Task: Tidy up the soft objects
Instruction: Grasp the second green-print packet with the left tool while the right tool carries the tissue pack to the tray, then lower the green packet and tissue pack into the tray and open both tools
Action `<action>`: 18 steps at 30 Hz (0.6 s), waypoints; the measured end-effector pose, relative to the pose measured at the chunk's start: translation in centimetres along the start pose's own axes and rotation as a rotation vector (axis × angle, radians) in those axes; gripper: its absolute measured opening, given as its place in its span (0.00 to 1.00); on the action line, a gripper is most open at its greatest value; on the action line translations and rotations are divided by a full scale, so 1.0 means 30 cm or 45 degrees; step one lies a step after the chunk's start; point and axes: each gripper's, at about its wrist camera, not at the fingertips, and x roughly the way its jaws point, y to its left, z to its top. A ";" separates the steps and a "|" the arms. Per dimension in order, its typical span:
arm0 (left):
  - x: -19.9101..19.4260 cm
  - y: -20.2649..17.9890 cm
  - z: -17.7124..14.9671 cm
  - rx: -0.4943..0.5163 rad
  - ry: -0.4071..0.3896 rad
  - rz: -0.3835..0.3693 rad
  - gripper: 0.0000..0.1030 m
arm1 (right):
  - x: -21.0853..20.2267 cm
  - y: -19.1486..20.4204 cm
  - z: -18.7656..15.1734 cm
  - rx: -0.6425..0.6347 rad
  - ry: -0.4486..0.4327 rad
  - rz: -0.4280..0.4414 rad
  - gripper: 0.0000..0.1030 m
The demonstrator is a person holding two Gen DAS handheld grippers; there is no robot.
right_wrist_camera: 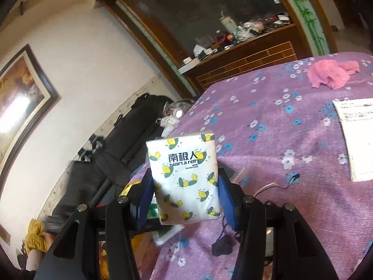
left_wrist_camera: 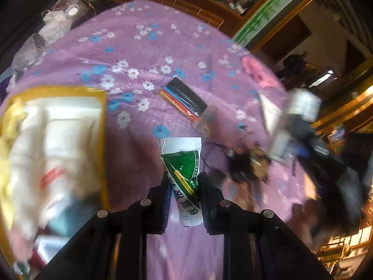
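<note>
My left gripper (left_wrist_camera: 183,186) is shut on a green and white tube (left_wrist_camera: 184,175) and holds it over the purple flowered blanket (left_wrist_camera: 144,46). My right gripper (right_wrist_camera: 185,182) is shut on a white tissue pack (right_wrist_camera: 185,177) with yellow lemon prints, held up above the blanket's (right_wrist_camera: 291,140) left edge. In the left wrist view the right gripper (left_wrist_camera: 291,121) shows blurred at the right with the pack (left_wrist_camera: 303,102). A pink cloth (right_wrist_camera: 331,73) lies at the far side of the blanket; it also shows in the left wrist view (left_wrist_camera: 256,70).
A gold-rimmed box (left_wrist_camera: 53,154) of goods fills the left. A bundle of coloured strips (left_wrist_camera: 184,100) and a dark tangle with wires (left_wrist_camera: 244,165) lie mid-blanket. White paper (right_wrist_camera: 356,135) lies right. A black bag (right_wrist_camera: 130,140) and plastic bags (left_wrist_camera: 56,25) sit beyond the left edge.
</note>
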 end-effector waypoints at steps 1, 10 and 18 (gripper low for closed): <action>-0.050 0.014 -0.022 -0.001 -0.022 -0.013 0.21 | 0.009 0.014 -0.006 -0.008 0.018 0.020 0.50; -0.440 0.259 -0.143 -0.105 -0.246 0.028 0.22 | 0.132 0.242 -0.101 -0.098 0.257 0.173 0.50; -0.374 0.393 -0.098 -0.047 -0.232 0.108 0.22 | 0.346 0.402 -0.172 -0.120 0.414 0.096 0.50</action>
